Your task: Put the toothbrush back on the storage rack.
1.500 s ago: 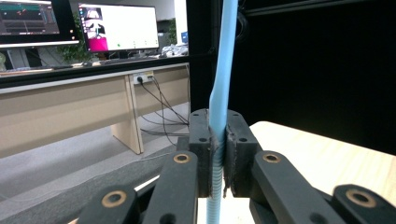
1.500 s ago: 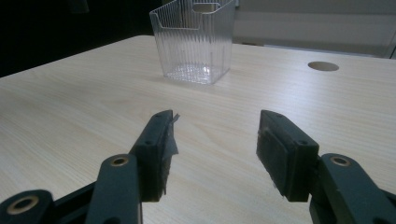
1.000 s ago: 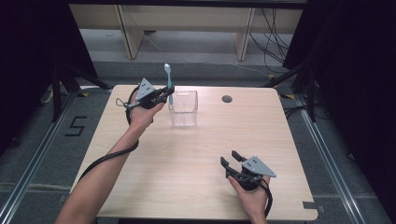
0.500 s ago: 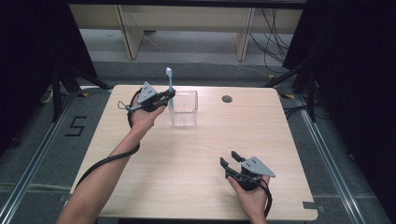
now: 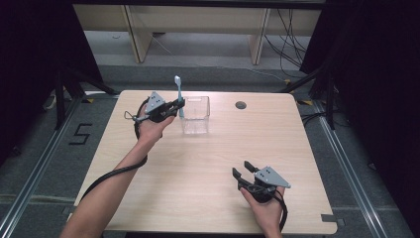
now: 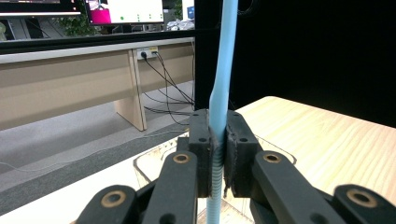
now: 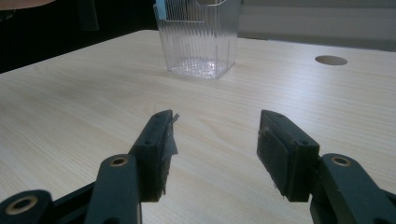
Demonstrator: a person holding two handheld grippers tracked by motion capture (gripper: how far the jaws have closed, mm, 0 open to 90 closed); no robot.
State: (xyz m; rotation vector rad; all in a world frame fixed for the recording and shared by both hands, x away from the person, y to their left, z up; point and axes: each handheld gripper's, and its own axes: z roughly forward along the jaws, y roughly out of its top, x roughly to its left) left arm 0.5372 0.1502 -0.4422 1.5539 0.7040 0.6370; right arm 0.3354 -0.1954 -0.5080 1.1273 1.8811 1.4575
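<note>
The left tongs pinch a light blue toothbrush by its ribbed handle, holding it upright at the left rim of the clear, ribbed plastic box on the far side of the table. The right tongs rest spread and empty on the pale wood-grain near right; a "5" marks the floor at left.

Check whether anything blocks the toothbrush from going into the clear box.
Nothing visible does. The left gripper holds the toothbrush upright at the clear box's left rim; the box is open-topped and looks empty. The right gripper rests far off, jaws open.
</note>
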